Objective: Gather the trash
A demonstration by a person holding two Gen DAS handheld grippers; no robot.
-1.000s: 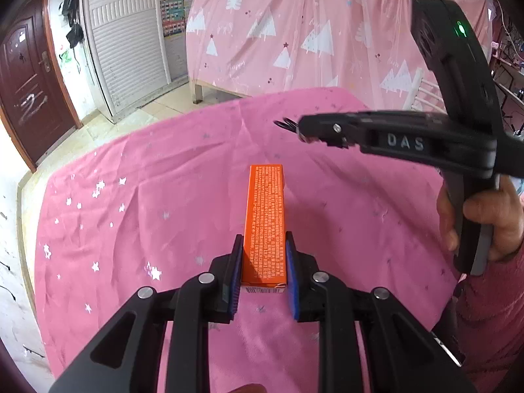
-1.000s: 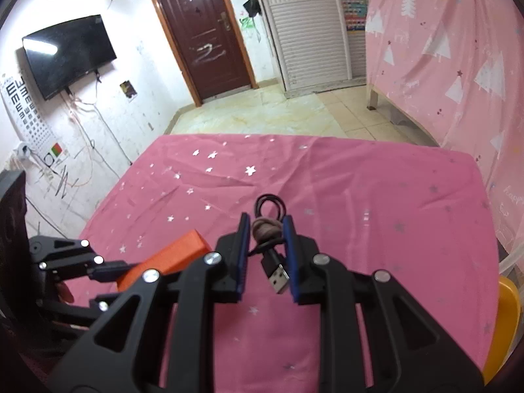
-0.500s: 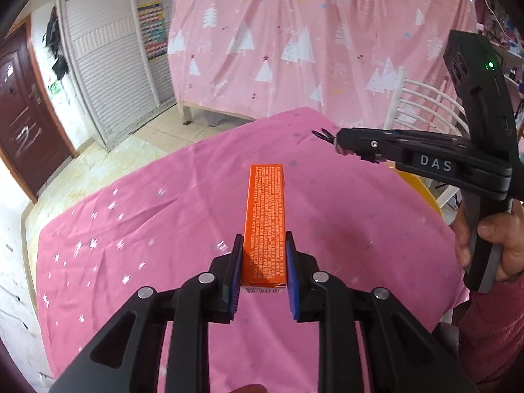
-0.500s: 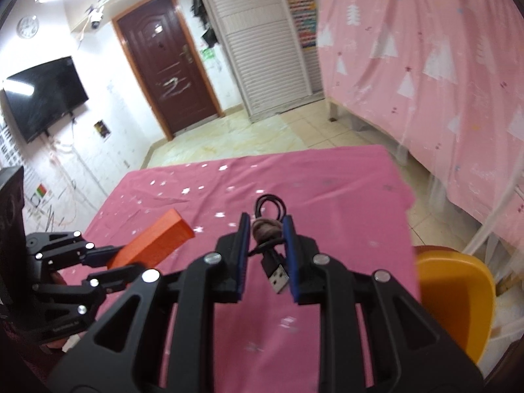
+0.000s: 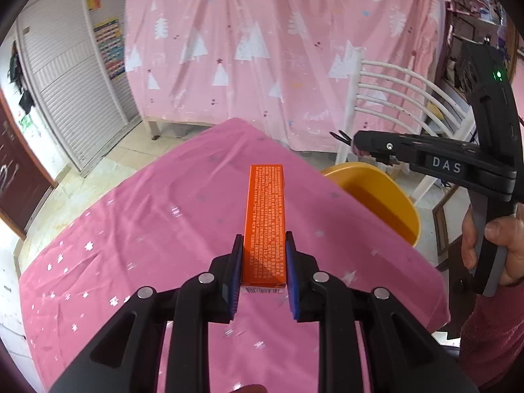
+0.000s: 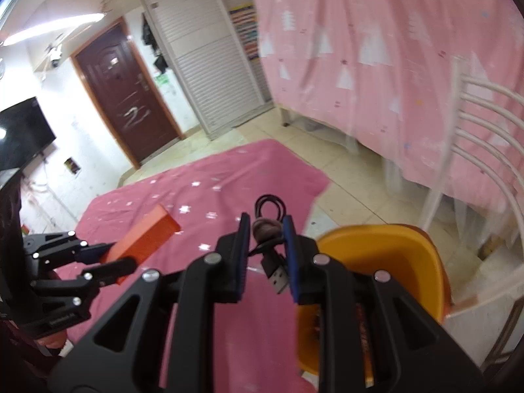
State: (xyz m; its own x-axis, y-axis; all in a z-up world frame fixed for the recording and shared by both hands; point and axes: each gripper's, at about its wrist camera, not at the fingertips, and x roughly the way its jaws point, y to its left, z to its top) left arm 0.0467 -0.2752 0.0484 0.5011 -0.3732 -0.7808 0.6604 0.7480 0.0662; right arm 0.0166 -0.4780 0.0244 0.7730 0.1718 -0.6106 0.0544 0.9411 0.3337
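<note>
My left gripper [image 5: 263,245] is shut on a long orange carton [image 5: 266,216] that juts forward above the pink starred tablecloth [image 5: 157,229]. The same carton [image 6: 144,235] shows at the left of the right wrist view, held by the left gripper [image 6: 108,255]. My right gripper [image 6: 264,226] is shut on a coiled black USB cable [image 6: 268,226] bound with a brownish band; its plug hangs below the pads. An orange bin [image 5: 376,193] stands just past the table's right edge. The right gripper [image 5: 357,142] hovers above that bin [image 6: 386,262], a hand [image 5: 501,245] on its handle.
A white slatted chair [image 5: 393,98] stands behind the bin. A pink sheet with white trees [image 5: 262,49] hangs beyond the table. Tiled floor, a white shutter door [image 6: 213,65] and a dark brown door [image 6: 124,98] lie farther off.
Both grippers have swung right across the table with their loads. The orange bin and white chair have come into view, and the right gripper now hangs over the bin.
</note>
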